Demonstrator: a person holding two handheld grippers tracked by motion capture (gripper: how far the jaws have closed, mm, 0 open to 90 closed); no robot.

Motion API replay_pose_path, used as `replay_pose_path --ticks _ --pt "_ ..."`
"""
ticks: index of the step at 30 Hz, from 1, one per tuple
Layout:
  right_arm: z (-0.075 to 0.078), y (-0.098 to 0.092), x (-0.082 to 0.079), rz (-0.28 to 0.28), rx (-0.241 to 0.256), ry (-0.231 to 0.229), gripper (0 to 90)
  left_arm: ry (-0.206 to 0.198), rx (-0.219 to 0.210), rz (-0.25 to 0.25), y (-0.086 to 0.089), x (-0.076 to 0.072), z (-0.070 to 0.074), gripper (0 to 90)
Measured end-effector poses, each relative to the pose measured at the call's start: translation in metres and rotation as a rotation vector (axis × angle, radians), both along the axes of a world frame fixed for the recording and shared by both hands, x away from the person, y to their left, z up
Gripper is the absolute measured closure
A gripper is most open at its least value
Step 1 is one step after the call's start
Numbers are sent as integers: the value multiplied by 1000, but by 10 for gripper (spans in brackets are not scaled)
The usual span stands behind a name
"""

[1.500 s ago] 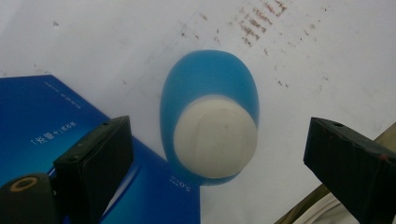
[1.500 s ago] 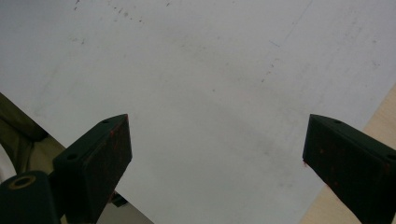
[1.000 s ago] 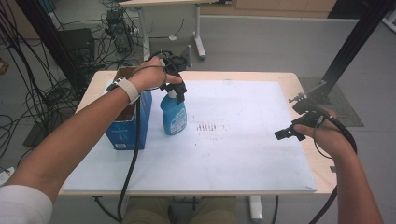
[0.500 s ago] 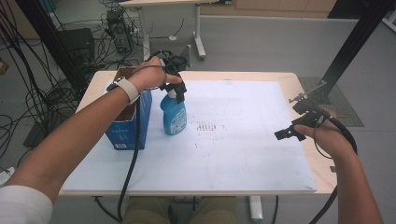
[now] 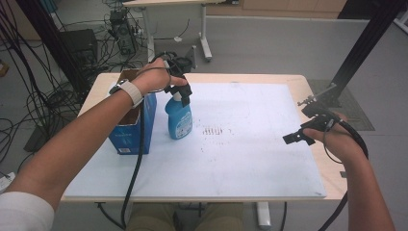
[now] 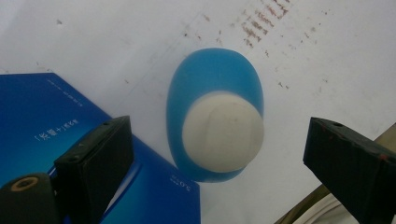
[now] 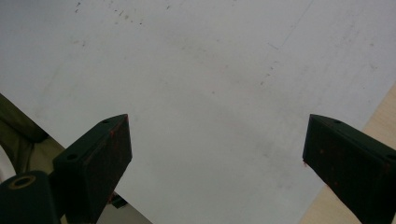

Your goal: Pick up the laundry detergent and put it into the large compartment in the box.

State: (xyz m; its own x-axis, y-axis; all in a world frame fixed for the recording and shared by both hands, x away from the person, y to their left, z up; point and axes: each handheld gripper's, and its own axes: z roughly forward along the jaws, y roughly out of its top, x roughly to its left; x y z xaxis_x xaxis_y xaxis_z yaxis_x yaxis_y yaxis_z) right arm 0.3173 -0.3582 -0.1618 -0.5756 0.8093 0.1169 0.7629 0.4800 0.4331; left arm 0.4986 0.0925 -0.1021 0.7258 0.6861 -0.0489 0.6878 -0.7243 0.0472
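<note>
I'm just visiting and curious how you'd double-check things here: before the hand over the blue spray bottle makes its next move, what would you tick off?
1. Left gripper jaws open wide enough to pass the bottle top: ok.
2. Left gripper lined up over the spray bottle: ok, its white cap sits between the jaws in the left gripper view.
3. Bottle standing upright on the white sheet: ok.
4. Room beside the bottle: not ok, the blue box stands close to it and one jaw hangs over the box.
5. Right gripper out of the way: ok, open near the table's right edge.
6. Cap screwed tight: cannot tell.

Upright blue spray bottle [image 5: 179,117] beside box [image 5: 131,135]
</note>
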Motion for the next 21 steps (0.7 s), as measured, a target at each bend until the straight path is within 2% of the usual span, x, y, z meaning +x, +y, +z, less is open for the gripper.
replay_pose_path --ticks 21 --pt "0 -1 0 1 1 -2 79 -4 -6 3 1 0 0 90"
